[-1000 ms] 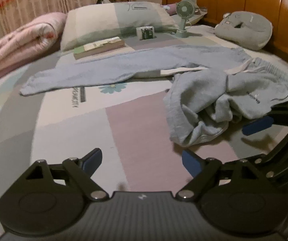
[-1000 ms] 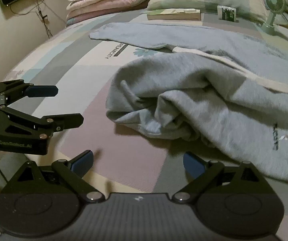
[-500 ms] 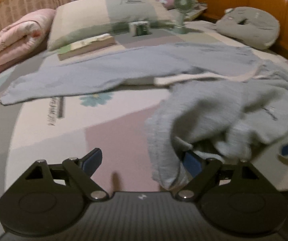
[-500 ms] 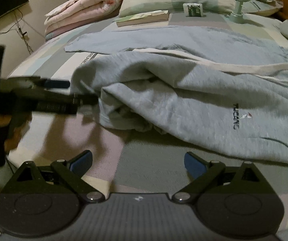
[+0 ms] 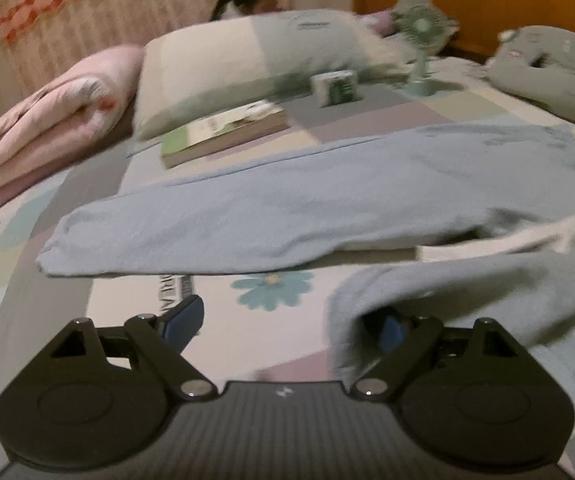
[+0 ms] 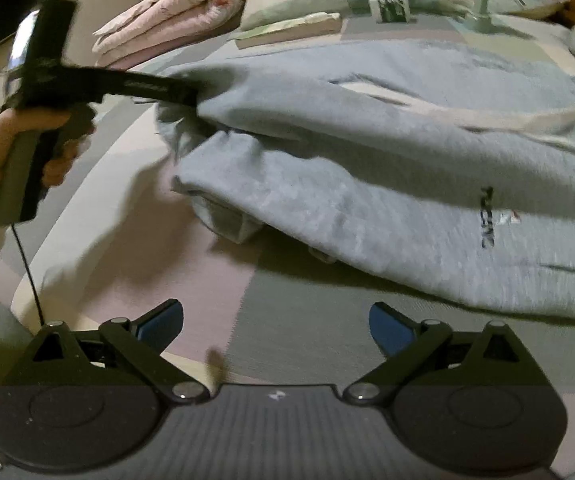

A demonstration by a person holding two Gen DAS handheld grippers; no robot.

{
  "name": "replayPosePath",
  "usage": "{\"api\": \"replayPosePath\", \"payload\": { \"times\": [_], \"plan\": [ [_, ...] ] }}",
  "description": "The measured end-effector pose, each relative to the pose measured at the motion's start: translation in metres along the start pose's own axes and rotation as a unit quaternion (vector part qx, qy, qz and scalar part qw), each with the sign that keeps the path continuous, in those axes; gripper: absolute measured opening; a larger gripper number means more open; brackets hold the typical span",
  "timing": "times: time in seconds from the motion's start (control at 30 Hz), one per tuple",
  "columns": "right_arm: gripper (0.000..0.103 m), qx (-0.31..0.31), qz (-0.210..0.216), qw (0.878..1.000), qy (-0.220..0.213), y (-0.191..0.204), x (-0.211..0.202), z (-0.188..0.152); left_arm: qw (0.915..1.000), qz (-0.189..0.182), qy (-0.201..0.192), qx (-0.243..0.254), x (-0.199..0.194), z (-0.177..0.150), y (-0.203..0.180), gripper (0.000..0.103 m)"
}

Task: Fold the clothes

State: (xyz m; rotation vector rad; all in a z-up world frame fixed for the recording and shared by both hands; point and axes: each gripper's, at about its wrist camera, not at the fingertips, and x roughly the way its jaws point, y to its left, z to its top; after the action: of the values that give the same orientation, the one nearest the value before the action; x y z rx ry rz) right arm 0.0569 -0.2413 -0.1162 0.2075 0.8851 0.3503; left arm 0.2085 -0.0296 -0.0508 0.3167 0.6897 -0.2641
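**Grey sweatpants half-lifted on the bed**

We are looking at grey sweatpants (image 6: 387,184) lying across the patchwork bedsheet (image 6: 175,280), one leg (image 5: 247,216) stretched flat toward the pillow (image 5: 247,64), the other bunched and folded over itself nearer to us. Our left gripper (image 5: 287,324) is standing with its fingers wide apart, and a fold of the cloth is draping over the right-hand blue pad (image 5: 391,328) — nothing is pinched between the two. In the right wrist view that gripper is reaching into the bunched edge of the cloth, with the fabric there lifted off the sheet. Our right gripper (image 6: 275,320) is hovering above the bare sheet just short of the pants, its fingers spread wide and holding nothing. Beyond the pants we are seeing a book (image 5: 227,128), a small box (image 5: 335,88), a desk fan (image 5: 421,32) and a rolled pink quilt (image 5: 47,120).
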Motion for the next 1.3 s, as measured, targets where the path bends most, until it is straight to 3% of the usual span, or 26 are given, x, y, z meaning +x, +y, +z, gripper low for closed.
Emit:
{"api": "replayPosePath", "payload": {
  "times": [0.13,0.3,0.47,0.67,0.93,1.0,1.17,1.3],
  "plan": [
    [0.103,0.008,0.010,1.000,-0.029,-0.005,0.000,-0.006,0.9996,-0.026,-0.002,-0.014,-0.022,-0.024,-0.002,0.088],
    [0.103,0.028,0.018,0.999,-0.036,-0.007,0.002,-0.001,0.9986,-0.024,-0.020,-0.042,-0.050,-0.046,0.000,0.096],
    [0.103,0.052,0.101,0.993,-0.013,0.000,0.015,0.015,0.9977,-0.019,-0.030,-0.058,-0.069,-0.054,0.003,0.096],
    [0.103,-0.016,0.076,0.996,-0.041,0.022,0.023,0.041,0.9969,-0.015,-0.036,-0.068,-0.082,-0.060,0.004,0.096],
    [0.103,0.039,0.072,0.993,-0.084,-0.021,0.012,0.084,0.9973,-0.041,-0.017,-0.058,-0.070,-0.065,-0.011,0.096],
    [0.103,0.060,0.076,0.992,-0.083,-0.033,0.013,0.094,0.9972,-0.052,-0.015,-0.051,-0.068,-0.066,-0.017,0.096],
    [0.103,0.044,0.080,0.994,-0.058,-0.033,0.010,0.083,0.9961,-0.078,-0.013,-0.040,-0.066,-0.069,-0.031,0.096],
    [0.103,0.031,0.083,0.995,-0.037,-0.031,0.007,0.073,0.9971,-0.072,-0.008,-0.022,-0.063,-0.070,-0.040,0.096]
  ]
}}
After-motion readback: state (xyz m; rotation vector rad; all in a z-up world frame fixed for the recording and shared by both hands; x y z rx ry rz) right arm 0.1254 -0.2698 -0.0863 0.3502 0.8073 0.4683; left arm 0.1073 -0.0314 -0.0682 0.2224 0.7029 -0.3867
